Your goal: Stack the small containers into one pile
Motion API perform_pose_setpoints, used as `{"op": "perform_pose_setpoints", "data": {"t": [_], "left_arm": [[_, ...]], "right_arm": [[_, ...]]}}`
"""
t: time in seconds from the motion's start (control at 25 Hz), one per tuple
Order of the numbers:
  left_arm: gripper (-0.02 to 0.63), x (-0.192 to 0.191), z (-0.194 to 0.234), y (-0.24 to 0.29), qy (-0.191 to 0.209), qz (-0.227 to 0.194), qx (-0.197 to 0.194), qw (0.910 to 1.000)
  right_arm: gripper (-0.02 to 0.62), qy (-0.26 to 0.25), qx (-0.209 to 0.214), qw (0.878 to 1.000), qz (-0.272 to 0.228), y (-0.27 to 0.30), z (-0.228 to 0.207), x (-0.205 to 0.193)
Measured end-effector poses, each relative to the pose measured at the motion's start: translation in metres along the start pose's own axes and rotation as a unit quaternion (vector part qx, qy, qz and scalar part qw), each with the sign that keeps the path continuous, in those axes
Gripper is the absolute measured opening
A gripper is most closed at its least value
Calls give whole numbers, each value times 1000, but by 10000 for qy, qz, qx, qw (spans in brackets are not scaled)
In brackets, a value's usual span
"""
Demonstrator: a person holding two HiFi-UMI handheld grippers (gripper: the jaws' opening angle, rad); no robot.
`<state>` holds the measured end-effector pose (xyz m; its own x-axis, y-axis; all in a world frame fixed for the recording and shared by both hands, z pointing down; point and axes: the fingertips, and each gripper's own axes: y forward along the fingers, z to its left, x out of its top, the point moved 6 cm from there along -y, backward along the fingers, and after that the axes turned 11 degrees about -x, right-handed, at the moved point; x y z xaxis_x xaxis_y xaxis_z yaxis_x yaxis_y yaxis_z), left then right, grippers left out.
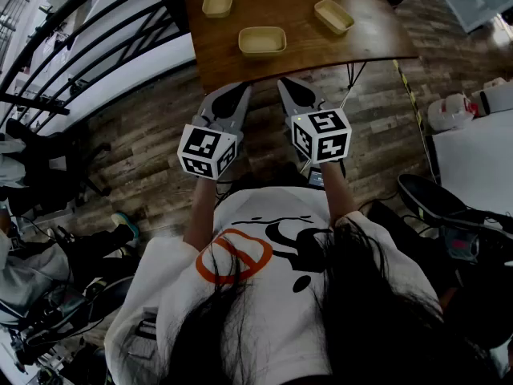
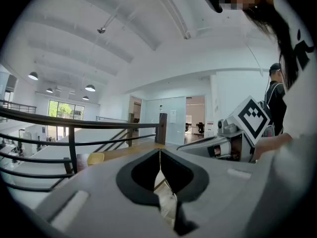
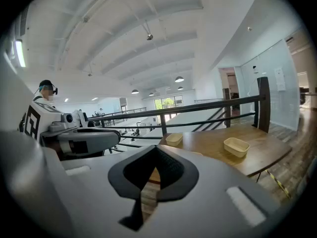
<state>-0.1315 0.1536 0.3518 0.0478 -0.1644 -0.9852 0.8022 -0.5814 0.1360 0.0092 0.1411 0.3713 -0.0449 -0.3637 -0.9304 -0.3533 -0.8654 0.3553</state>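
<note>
Three small beige containers lie apart on the wooden table (image 1: 369, 42): one at the back left (image 1: 218, 2), one near the front middle (image 1: 262, 41), one at the back right (image 1: 333, 15). My left gripper (image 1: 236, 92) and right gripper (image 1: 290, 87) are held side by side just short of the table's near edge, above the floor. Both are shut with nothing in them. The right gripper view shows its jaws (image 3: 155, 150) meeting, with two containers (image 3: 174, 139) (image 3: 236, 147) beyond. In the left gripper view the jaws (image 2: 159, 153) meet; one container (image 2: 96, 157) shows at the left.
A black railing (image 1: 88, 22) runs along the left, with stairs beyond it. The floor is wooden planks (image 1: 144, 143). A white table (image 1: 477, 159) with bottles stands at the right. Another person sits at the far left (image 1: 24, 175).
</note>
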Motion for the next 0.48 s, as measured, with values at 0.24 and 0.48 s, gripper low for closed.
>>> {"op": "perform_pose_setpoints", "data": {"t": [0.24, 0.48], "left_arm": [[2, 0, 5, 18, -25, 55, 33, 10000], [0, 0, 5, 42, -42, 85, 54, 9999]], "right_arm": [[25, 114, 38, 9999, -52, 10, -18, 1], [25, 206, 103, 9997, -79, 14, -43, 2]]}}
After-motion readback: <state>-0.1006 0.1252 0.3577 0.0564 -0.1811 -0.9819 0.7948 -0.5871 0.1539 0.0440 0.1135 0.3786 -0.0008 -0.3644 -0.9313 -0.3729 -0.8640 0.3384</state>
